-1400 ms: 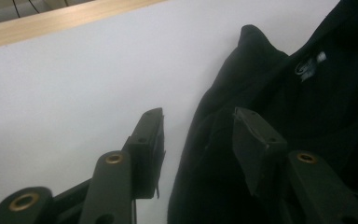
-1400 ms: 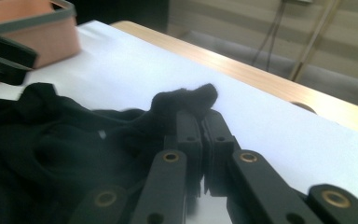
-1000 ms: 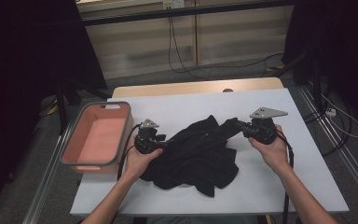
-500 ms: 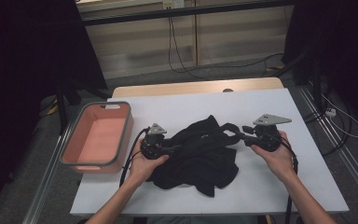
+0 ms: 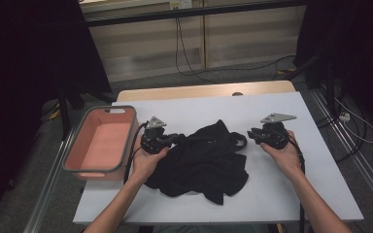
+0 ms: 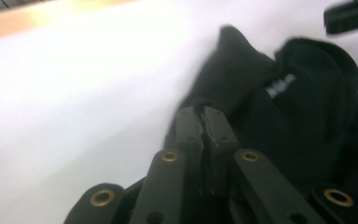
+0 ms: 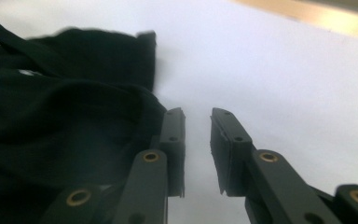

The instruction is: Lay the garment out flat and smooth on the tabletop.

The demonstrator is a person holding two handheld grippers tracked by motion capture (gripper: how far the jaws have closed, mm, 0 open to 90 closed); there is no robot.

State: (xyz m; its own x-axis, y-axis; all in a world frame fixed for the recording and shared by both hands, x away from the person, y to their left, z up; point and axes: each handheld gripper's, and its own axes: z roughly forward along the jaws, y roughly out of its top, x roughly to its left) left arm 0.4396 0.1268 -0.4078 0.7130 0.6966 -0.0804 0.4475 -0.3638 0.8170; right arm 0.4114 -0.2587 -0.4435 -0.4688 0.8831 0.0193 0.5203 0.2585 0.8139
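A crumpled black garment (image 5: 199, 160) lies in the middle of the white table (image 5: 296, 194). My left gripper (image 5: 177, 138) is at its left edge; its jaws have just been closing. In the left gripper view they (image 6: 204, 116) stand together, pinching the garment's (image 6: 307, 116) edge. My right gripper (image 5: 250, 134) sits just off the garment's right side. Its jaws (image 7: 198, 116) have just been closing, but a gap remains with bare table between them. The cloth (image 7: 51, 130) lies beside its left jaw. The right gripper (image 6: 349, 16) also appears far off in the left gripper view.
A pink bin (image 5: 73, 160) stands at the table's left edge, close to my left hand. A wooden strip (image 5: 204, 91) runs along the far edge. Cables (image 5: 194, 58) lie on the floor behind.
The right gripper has let go of the garment's right end and drawn slightly right and down. The left gripper's jaws have shut on the left edge.
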